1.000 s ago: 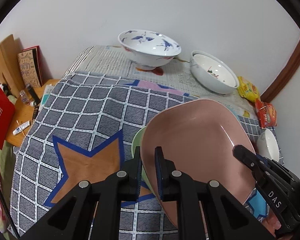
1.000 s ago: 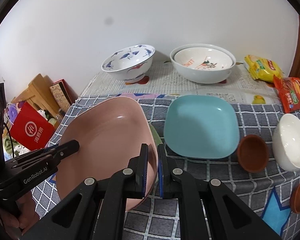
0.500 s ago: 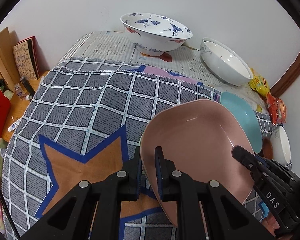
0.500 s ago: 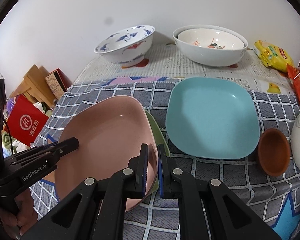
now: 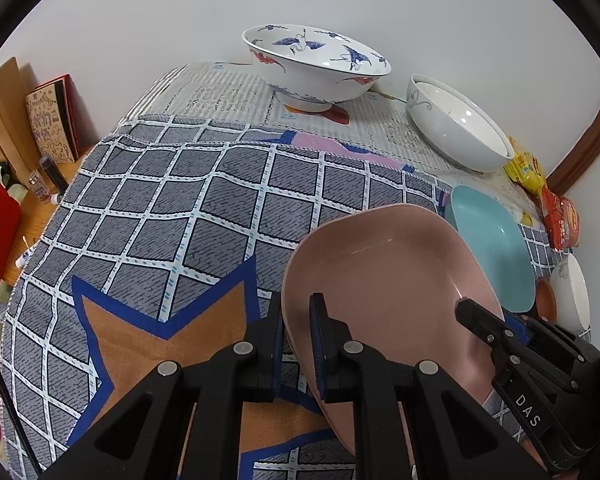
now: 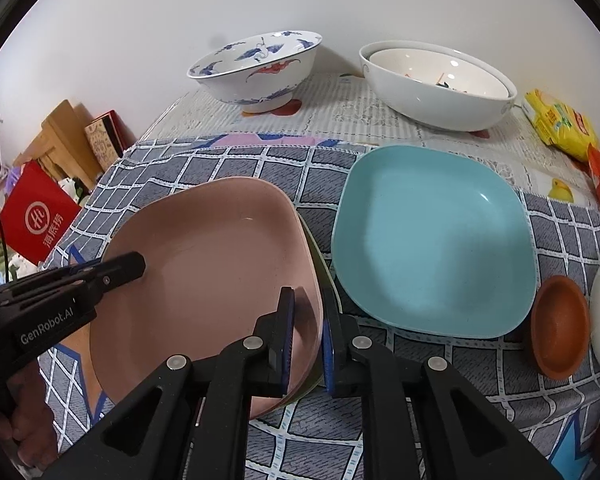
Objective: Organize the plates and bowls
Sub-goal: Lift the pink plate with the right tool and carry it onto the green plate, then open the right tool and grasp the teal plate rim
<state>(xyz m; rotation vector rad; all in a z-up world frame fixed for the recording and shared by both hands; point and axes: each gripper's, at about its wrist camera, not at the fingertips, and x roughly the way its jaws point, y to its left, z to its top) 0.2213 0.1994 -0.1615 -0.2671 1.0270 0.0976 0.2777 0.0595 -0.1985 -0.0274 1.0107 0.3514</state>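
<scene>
— Where now? Pink plate over green plate, mid-cloth, just left of blue plate.
— Grips? Left gripper pinching pink's left rim; right gripper clamping both right rims. Rightward next, probably.

- My left gripper: jaws closed onto the near left rim of the pink plate, one finger under, one over.
- My right gripper: jaws clamped on the plate's opposite rim, fingers pointing forward.
- Both grippers face each other across the plate, level.
</scene>
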